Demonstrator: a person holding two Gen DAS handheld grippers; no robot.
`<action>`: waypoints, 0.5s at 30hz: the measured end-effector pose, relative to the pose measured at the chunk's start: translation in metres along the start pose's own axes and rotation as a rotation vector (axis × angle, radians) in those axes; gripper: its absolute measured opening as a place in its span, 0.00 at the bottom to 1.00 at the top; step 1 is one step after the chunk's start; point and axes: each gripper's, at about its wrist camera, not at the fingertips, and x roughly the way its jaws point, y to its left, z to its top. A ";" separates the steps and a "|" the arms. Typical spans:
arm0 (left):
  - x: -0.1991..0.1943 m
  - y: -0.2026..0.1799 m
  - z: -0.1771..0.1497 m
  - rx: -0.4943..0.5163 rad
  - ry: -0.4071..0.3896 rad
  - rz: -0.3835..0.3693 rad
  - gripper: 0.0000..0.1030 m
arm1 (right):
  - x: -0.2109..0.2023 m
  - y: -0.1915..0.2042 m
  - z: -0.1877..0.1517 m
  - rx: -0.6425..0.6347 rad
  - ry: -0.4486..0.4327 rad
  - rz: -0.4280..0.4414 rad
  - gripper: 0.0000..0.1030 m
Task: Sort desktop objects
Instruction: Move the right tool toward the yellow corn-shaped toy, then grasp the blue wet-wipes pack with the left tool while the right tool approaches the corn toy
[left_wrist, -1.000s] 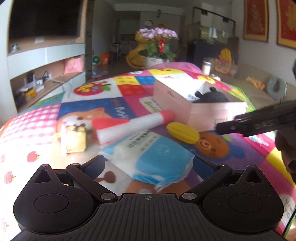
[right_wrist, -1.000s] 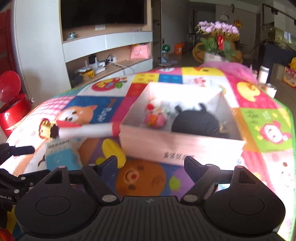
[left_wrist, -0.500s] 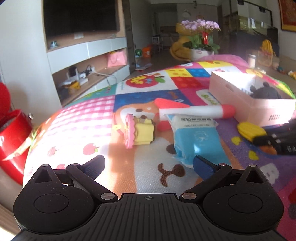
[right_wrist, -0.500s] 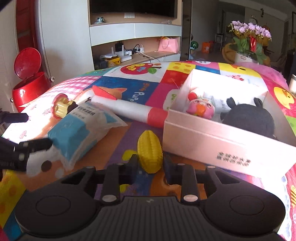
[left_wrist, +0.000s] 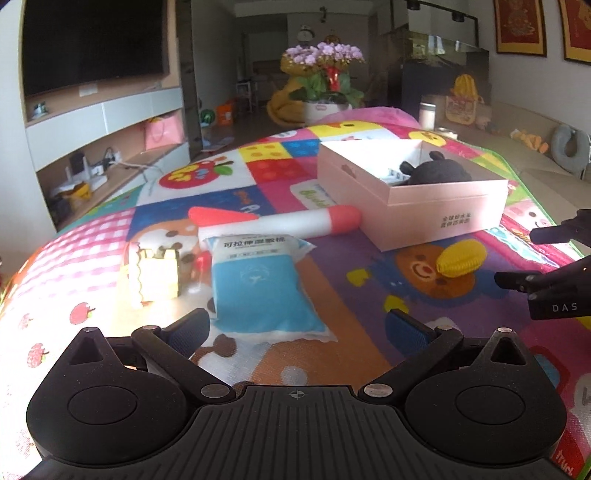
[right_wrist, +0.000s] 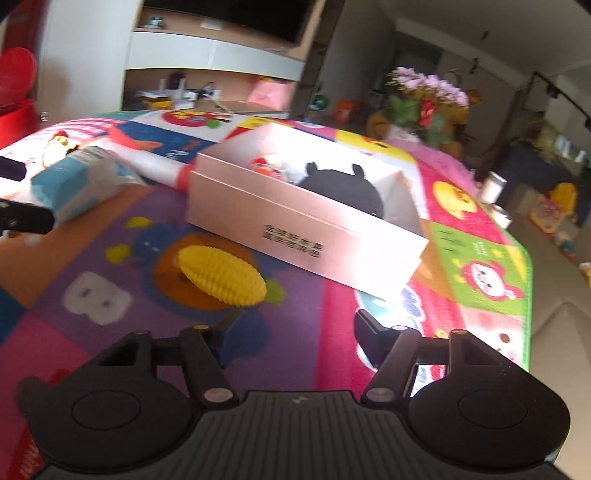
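Note:
A yellow corn toy (right_wrist: 221, 277) lies on the colourful play mat (right_wrist: 92, 295), just ahead of my right gripper (right_wrist: 295, 326). Its jaws are opening and its pads touch nothing. The corn (left_wrist: 461, 258) is beside the left fingertip, not between the two. Behind it stands the open pink box (right_wrist: 306, 229) with a black plush (right_wrist: 340, 184) and a small pink toy (right_wrist: 264, 166) inside. My left gripper (left_wrist: 297, 326) is open over the near end of a blue-and-white pack (left_wrist: 258, 284). Past the pack lie a red-tipped white tube (left_wrist: 280, 221) and a yellow cake toy (left_wrist: 155, 273).
The right gripper (left_wrist: 524, 256) reaches in from the right edge of the left wrist view. The mat's edge (right_wrist: 524, 295) drops off to the right of the box. A shelf unit (left_wrist: 110, 147) and a flower pot (left_wrist: 325, 88) stand beyond the table.
My right gripper closed around the corn half a second ago and has opened again; the corn lies turned sideways on the mat. The left view swung left, then back toward the box.

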 end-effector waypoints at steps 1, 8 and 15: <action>0.000 0.000 -0.001 0.000 0.001 0.001 1.00 | 0.000 -0.001 -0.001 0.024 0.001 0.004 0.80; 0.005 -0.001 0.000 -0.002 0.000 0.027 1.00 | 0.004 0.004 -0.005 0.171 0.044 0.124 0.97; 0.037 0.007 0.013 -0.016 -0.011 0.133 1.00 | 0.009 0.004 -0.008 0.207 0.078 0.134 1.00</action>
